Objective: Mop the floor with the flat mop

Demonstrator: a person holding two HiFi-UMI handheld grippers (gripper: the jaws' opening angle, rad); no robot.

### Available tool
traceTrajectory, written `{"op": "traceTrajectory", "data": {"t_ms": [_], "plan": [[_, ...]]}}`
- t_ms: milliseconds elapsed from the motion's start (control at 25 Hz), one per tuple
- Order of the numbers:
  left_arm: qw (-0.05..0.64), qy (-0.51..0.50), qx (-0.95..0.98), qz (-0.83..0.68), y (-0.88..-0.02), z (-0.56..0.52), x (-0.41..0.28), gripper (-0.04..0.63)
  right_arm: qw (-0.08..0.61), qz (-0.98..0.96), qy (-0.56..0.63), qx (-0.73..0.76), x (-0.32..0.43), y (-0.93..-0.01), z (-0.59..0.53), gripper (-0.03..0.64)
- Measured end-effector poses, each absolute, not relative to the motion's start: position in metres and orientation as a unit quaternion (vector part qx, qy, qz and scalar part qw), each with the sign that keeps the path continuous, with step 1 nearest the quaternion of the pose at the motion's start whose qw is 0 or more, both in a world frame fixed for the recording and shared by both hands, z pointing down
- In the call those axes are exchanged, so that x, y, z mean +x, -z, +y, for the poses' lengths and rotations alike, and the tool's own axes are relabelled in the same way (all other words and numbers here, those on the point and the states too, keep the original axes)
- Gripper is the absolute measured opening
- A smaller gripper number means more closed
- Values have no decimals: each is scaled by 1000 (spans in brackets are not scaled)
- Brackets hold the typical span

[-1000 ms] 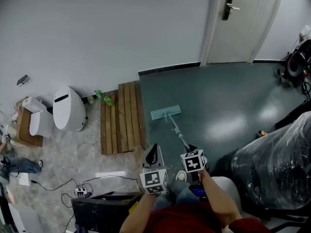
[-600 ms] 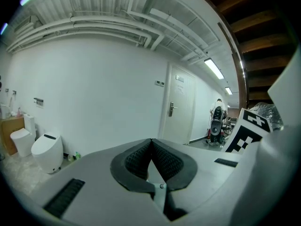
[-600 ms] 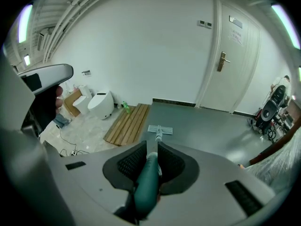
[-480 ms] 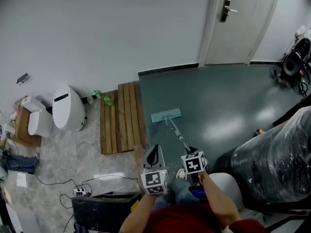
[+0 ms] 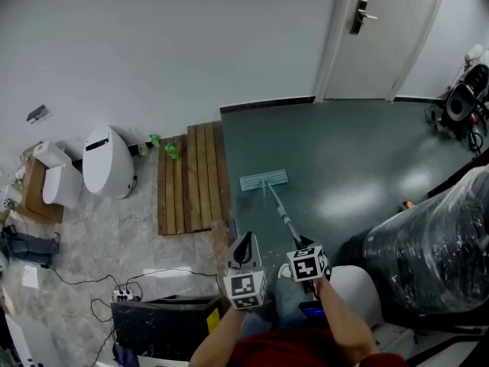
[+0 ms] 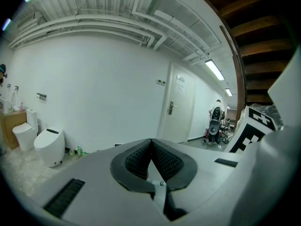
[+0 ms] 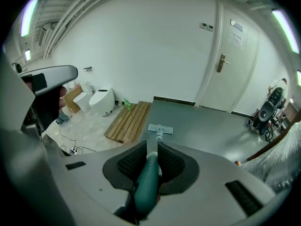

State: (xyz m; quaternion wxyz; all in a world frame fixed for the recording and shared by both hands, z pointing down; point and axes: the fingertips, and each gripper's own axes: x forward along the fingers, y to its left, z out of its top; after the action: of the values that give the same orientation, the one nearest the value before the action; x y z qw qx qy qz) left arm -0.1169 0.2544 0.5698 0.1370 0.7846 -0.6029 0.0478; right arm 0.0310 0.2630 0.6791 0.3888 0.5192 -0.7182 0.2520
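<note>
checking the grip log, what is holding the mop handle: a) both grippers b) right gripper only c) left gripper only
b: the right gripper is clamped on the teal mop handle, while the left gripper is shut with nothing between its jaws.

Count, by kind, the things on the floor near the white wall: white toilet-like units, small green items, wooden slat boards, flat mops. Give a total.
white toilet-like unit: 2
small green item: 2
wooden slat board: 1
flat mop: 1
Total: 6
</note>
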Motion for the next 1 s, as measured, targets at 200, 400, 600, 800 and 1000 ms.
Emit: {"op": "traceTrajectory", "data": {"t_ms": [200,400,600,800,1000], "plan": [[145,-50,781,-605,-576,271,-112,15,387,-719,-254,517,35,-681,280,84],[135,-51,777,-613,-571,277,-106,14,389,-722,-253,513,46,-675,296,84],[128,-50,772,-620,-564,288,-94,15,387,-727,-251,509,58,-676,313,84],[125,-59,773,-619,-561,305,-75,15,383,-729,-254,508,69,-676,330,84],[123,-61,771,-622,-557,314,-72,15,386,-731,-250,504,69,-674,331,84]]}}
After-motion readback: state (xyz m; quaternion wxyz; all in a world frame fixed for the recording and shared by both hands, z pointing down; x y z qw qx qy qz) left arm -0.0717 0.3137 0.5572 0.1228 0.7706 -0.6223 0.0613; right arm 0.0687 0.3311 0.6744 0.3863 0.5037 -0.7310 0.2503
